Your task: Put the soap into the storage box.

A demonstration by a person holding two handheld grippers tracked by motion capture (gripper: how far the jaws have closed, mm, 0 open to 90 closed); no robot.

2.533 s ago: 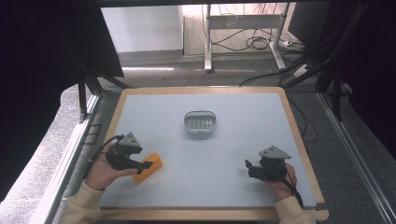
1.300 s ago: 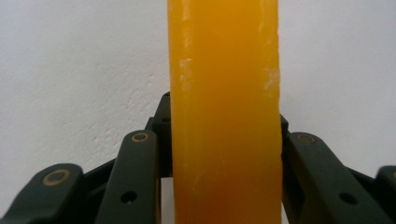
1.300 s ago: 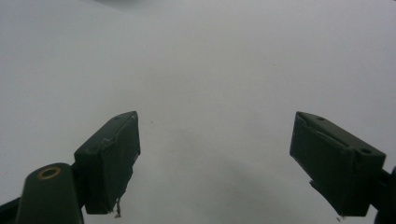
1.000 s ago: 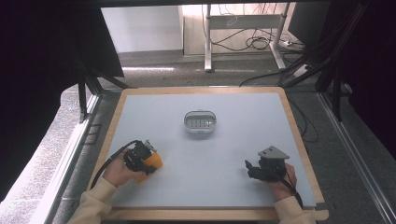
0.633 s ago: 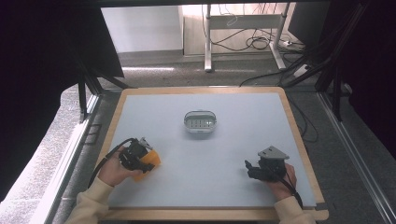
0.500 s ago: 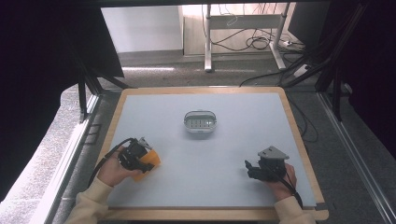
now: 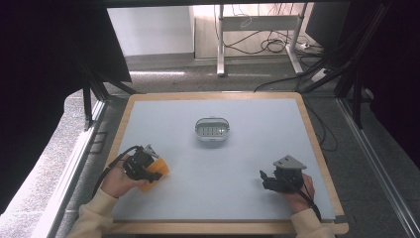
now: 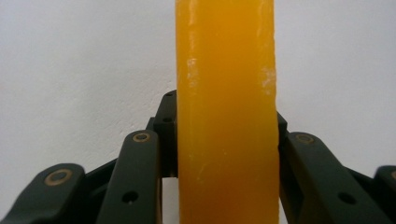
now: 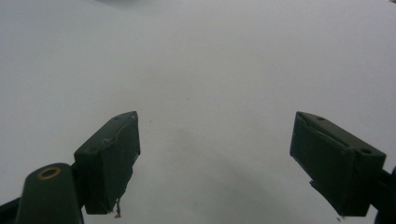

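My left claw (image 7: 148, 173) sits near the left front part of the worktop (image 7: 247, 144), clamped on an orange sponge (image 7: 153, 174). In the left gripper view the sponge (image 8: 226, 112) stands on edge between my two black jaws, which press on its two broad faces from either side; its narrow orange edge fills the middle of that view and runs up out of the top. From above, the sponge pokes out on the right of my left hand (image 7: 119, 181), low over the pale surface; whether it touches the worktop I cannot tell.

Farther back, near the middle of the worktop, a small oval dish (image 7: 213, 129) lies by itself, well apart from both hands.

My right claw (image 7: 265, 181) rests near the right front, its jaws standing wide apart over bare surface with nothing between them.
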